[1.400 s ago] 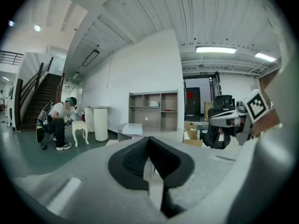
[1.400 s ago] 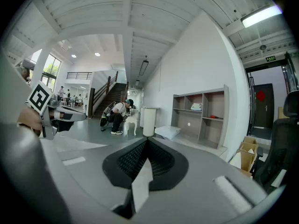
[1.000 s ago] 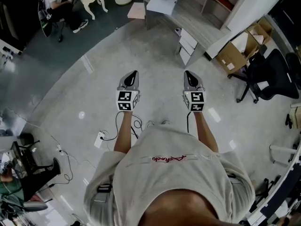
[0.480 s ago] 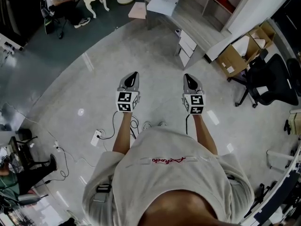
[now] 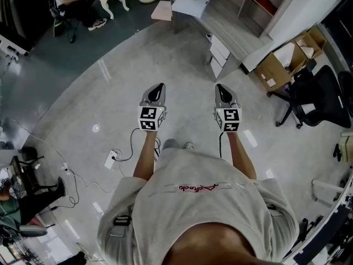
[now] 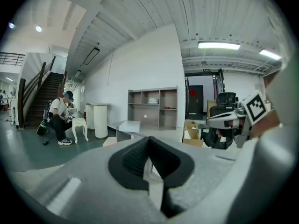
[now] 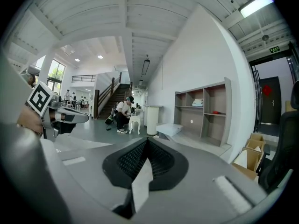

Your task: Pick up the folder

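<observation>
Both claws are held out side by side ahead of the person, well apart from the goal; the left claw (image 5: pixel 158 86) has its jaws fully together with nothing between them, and the right claw (image 5: pixel 219 86) is likewise closed and empty. What I take for the folder (image 5: pixel 191 2) is the pale flat rectangle lying on the near end of the grey counter (image 5: pixel 231 29), far ahead of both claws. The main risk is arriving with the jaws closed, since they would only shove the folder along the counter; it lies flat, so a jaw must get under an edge, and a poor angle could slide it off. A pink sheet (image 5: pixel 161 11) just beside the counter could be mistaken for it. Near the feet a cable (image 5: pixel 135 139) and a power strip (image 5: pixel 110 159) lie on the floor and could catch a step. Only the head view shows that floor clutter, the drawer unit (image 5: pixel 219 51) under the counter, and the spacing of the two claws. The gripper views instead show the pads meeting; they also show the folder edge-on as a slim slab, the shelf unit (image 6: pixel 153 107) behind it, and a seated person (image 6: pixel 60 118) by the stairs; each also catches the other claw's marker cube at its side.
</observation>
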The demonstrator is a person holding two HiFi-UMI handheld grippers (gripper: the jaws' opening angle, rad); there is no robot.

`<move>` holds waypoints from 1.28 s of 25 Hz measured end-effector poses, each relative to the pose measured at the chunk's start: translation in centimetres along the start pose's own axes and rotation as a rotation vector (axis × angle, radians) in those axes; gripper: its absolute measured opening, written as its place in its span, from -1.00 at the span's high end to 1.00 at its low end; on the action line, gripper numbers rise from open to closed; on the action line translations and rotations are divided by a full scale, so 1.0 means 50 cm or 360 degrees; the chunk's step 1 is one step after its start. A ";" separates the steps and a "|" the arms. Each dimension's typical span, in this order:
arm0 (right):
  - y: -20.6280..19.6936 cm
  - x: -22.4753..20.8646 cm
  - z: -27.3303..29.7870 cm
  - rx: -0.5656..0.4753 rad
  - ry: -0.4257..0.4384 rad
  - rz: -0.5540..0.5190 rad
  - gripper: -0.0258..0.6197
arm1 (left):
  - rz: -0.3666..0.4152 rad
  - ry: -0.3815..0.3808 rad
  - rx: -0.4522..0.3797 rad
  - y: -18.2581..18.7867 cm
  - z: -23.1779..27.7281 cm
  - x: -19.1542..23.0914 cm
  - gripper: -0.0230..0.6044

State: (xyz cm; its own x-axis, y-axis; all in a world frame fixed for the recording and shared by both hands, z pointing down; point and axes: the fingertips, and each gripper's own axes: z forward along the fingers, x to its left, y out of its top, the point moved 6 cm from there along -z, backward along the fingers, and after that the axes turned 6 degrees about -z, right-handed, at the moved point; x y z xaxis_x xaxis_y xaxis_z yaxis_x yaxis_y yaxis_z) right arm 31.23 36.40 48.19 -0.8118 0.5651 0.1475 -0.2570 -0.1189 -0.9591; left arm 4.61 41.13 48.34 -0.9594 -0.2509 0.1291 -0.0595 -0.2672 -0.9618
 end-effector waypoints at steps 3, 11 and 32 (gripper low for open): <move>-0.005 0.000 0.009 -0.0004 0.0003 0.0017 0.90 | -0.0005 0.0003 0.0004 -0.006 0.006 0.002 0.93; -0.015 -0.005 0.056 0.0016 0.0015 0.0013 0.90 | -0.0028 0.0016 -0.0001 -0.013 0.050 0.035 0.93; 0.084 -0.054 0.454 0.0070 -0.0026 -0.0035 0.90 | -0.0055 -0.0064 -0.0055 0.119 0.376 0.310 0.93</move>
State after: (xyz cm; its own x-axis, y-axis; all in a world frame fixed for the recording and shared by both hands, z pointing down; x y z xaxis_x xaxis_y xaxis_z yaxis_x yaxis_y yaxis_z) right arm 20.44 15.86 49.22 -0.8140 0.5546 0.1728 -0.2975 -0.1425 -0.9440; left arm -5.42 18.17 49.14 -0.9447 -0.2796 0.1713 -0.1026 -0.2442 -0.9643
